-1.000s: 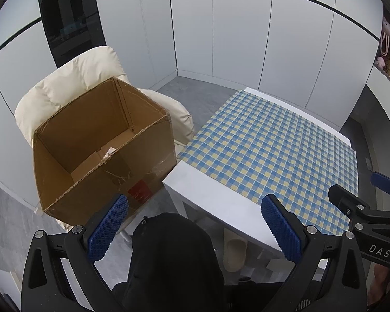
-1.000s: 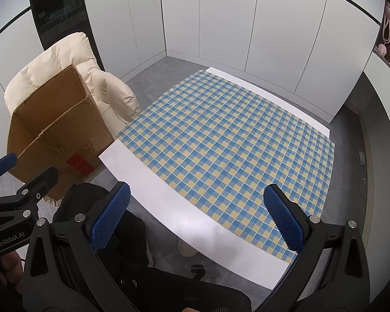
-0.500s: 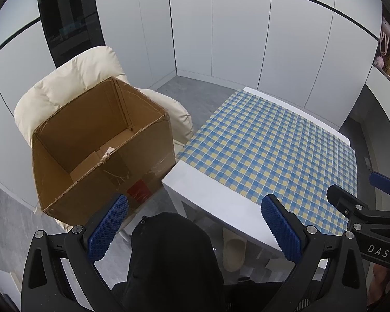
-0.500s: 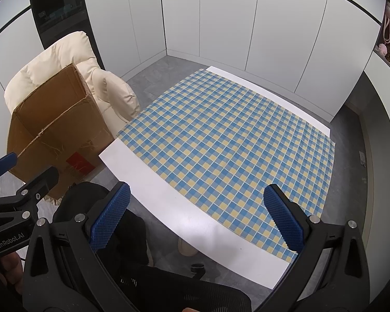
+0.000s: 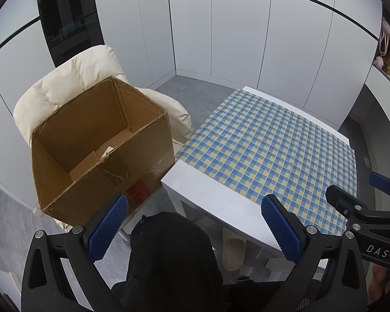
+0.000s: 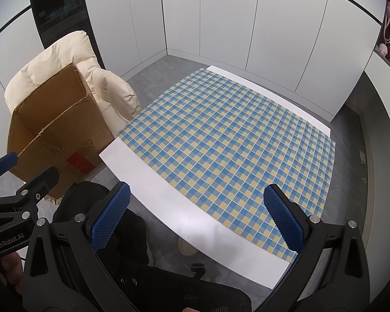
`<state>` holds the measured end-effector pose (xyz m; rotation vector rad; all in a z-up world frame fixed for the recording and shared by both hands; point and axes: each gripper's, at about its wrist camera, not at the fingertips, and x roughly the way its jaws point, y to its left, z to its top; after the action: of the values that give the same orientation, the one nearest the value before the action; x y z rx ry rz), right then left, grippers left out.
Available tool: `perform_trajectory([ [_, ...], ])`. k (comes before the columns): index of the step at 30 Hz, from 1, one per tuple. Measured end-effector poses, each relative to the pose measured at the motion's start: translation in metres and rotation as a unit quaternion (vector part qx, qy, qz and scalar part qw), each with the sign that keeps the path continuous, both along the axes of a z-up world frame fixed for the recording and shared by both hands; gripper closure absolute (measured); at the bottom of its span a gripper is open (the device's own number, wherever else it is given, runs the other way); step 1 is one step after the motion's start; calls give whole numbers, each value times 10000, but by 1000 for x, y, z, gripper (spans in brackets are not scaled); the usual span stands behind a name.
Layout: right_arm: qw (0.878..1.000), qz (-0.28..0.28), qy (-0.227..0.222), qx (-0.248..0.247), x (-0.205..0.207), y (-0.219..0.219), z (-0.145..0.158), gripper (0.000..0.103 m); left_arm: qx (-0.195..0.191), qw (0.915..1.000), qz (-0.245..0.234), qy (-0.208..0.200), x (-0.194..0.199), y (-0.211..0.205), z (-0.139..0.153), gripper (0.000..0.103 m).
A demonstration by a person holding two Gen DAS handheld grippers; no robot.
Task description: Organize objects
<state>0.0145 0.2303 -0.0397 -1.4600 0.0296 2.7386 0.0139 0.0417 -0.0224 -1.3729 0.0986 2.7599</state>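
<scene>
Task looks either finished or not started: the table carries nothing but its cloth, and no loose objects show anywhere in either view; can't tell which from these frames; the only candidate container is the box, sitting on the armchair at 9 o'clock of the table, near its corner; box interior shows only bottom flaps and a scrap of tape, its near part is hidden behind the wall; left gripper spread wide, nothing between the pads, hanging above a black chair back at 6 o'clock; right gripper likewise spread and empty, over the table's near edge; materials: box is brown corrugated card, open-topped, frayed rims, clear tape and a red label on the front wall; cloth is a blue/yellow/white check, flat, with a bare white strip of table on the near side; armchair is cream, puffy, quilted; gripper pads are blue with a diamond knurl; walls are flat white panels.
</scene>
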Motion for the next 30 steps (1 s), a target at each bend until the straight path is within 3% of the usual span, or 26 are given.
perform_trajectory([
  [30,10000,-2,-6,-2,1,-1,-1,0,15,10000,-20,-53,0,-1,-1,1],
])
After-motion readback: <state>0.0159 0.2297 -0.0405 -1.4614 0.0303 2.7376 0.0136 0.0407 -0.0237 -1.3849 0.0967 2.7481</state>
